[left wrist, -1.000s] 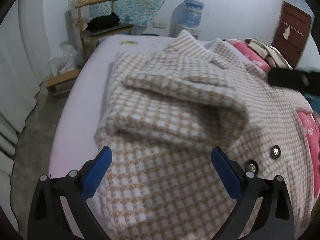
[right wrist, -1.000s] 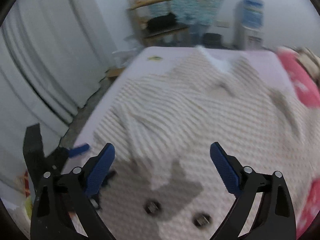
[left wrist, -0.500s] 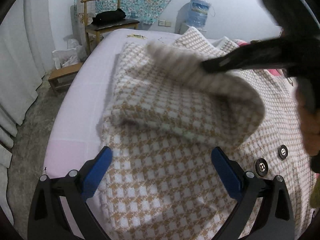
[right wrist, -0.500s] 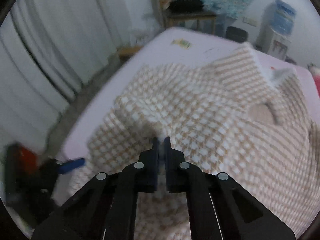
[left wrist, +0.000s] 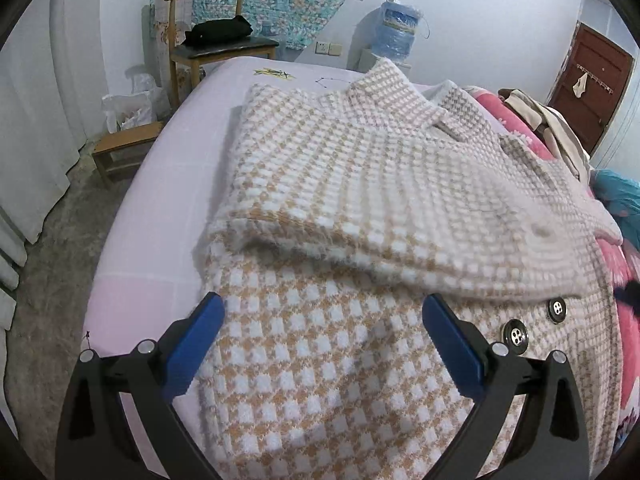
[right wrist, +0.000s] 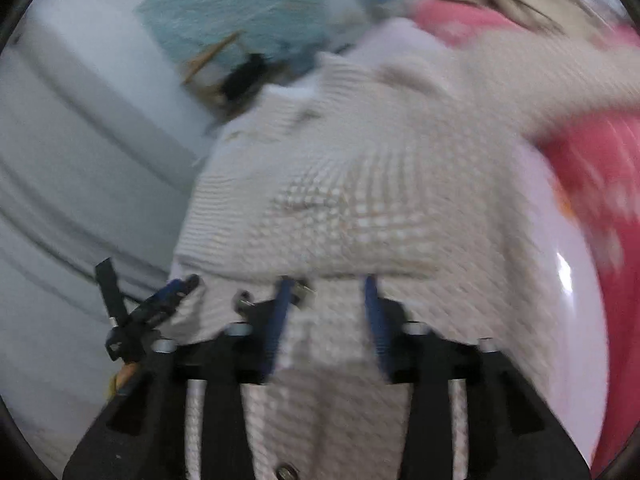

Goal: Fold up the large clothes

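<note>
Coat (left wrist: 360, 184) with the tan-and-white check lies spread on the lilac bed (left wrist: 168, 184), collar toward the far edge, one sleeve already folded across the chest. Left gripper (left wrist: 323, 328) hovers over the hem near the bed's near edge, jaws wide, nothing in them. Right gripper (right wrist: 328, 300) has just been opening — jaws part-open over the blurry fabric, pads clear of it. Looks like the sleeve-fold step is done; my guess is the next move calls for pinching the hem and bringing it toward the collar.
</note>
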Demonstrator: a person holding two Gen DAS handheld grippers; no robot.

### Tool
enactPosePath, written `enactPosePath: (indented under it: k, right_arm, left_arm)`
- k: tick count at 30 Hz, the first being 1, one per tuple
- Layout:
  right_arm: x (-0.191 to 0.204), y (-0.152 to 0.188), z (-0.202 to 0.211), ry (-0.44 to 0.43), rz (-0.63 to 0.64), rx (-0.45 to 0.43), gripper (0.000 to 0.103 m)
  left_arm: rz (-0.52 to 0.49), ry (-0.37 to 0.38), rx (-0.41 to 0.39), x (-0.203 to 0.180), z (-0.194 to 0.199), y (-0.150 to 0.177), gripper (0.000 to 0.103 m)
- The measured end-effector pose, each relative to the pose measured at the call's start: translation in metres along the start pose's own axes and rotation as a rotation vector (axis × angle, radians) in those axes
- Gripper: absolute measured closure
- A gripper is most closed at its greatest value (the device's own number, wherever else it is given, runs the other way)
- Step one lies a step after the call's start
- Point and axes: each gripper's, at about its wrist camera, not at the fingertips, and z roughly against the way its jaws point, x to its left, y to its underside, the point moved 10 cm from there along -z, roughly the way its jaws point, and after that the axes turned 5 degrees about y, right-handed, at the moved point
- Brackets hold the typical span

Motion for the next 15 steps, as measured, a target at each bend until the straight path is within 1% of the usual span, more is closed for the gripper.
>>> enactPosePath:
  k: [2,3,6,9,11,13,14,15]
  right_arm:
    - [-0.014,0.004,0.007,-0.024,-0.069,0.001,0.058]
    - [-0.019,0.003,0.01,-0.041,-0.105,-0.005,0.056]
    - [-0.025,-0.01,0.004,-0.073,-0.155,-0.008,0.055]
    - [-0.026,-0.026,-0.015,-0.06,-0.169,0.013,0.056]
    - [-0.026,-0.038,-0.033,-0.021,-0.15,0.033,0.056]
    - [-0.029,-0.042,-0.05,0.015,-0.127,0.062,0.061]
    - [-0.033,-0.044,-0.058,0.052,-0.113,0.082,0.064]
    - [-0.036,-0.047,-0.067,0.078,-0.107,0.094,0.072]
  left_arm:
    - [0.0,0.0,0.0,0.0,0.0,0.001,0.005]
    - [-0.001,-0.002,0.0,0.0,0.0,0.001,0.005]
    - [-0.003,-0.007,-0.001,0.0,0.001,0.001,0.005]
    - [-0.005,-0.007,-0.003,0.0,0.001,0.001,0.005]
    - [-0.007,-0.007,-0.005,0.0,0.0,0.001,0.005]
    - [-0.009,-0.008,-0.006,0.0,0.001,0.001,0.005]
    - [-0.006,-0.012,-0.008,0.001,0.001,0.001,0.005]
    - [0.001,-0.021,-0.009,0.004,0.001,0.001,0.005]
